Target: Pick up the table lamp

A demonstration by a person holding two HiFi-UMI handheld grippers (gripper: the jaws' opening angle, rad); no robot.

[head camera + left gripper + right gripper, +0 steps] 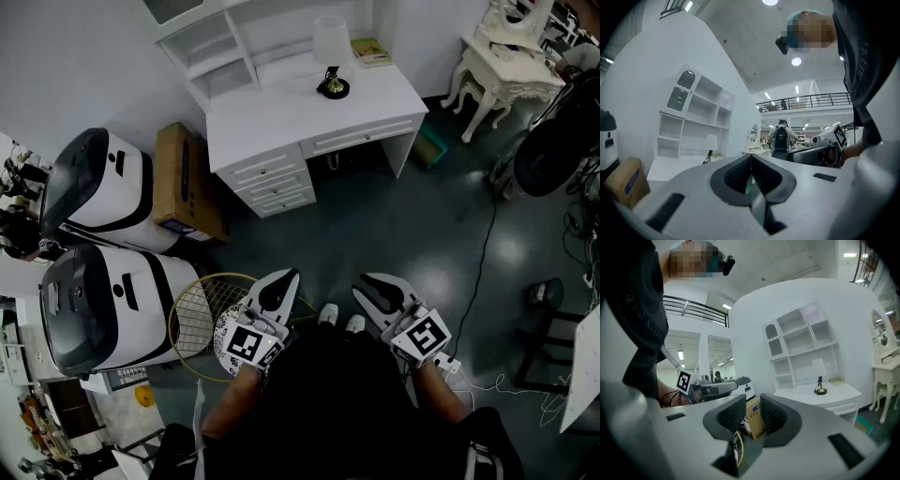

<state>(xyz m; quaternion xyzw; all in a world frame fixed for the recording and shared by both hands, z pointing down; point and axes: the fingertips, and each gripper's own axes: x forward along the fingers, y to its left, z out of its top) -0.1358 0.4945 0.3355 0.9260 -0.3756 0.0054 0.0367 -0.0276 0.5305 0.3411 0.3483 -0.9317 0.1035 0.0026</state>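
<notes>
The table lamp (330, 58), with a white shade, a thin dark stem and a brass base, stands on the white desk (281, 112) far ahead of me. It shows small in the left gripper view (710, 146) and in the right gripper view (819, 379). Both grippers hang low near my body, well short of the desk. My left gripper (278, 286) (751, 159) has its jaws touching at the tips, with nothing between them. My right gripper (373, 289) (753, 401) holds a narrow gap between its ribbed pads, and nothing is in it.
A cardboard box (183, 178) leans against the desk's left side. Two large white machines (103, 187) stand at left, with a racket (202, 314) on the floor beside them. A book (371, 52) lies near the lamp. An ornate white table (506, 66) and a floor cable (483, 253) are at right.
</notes>
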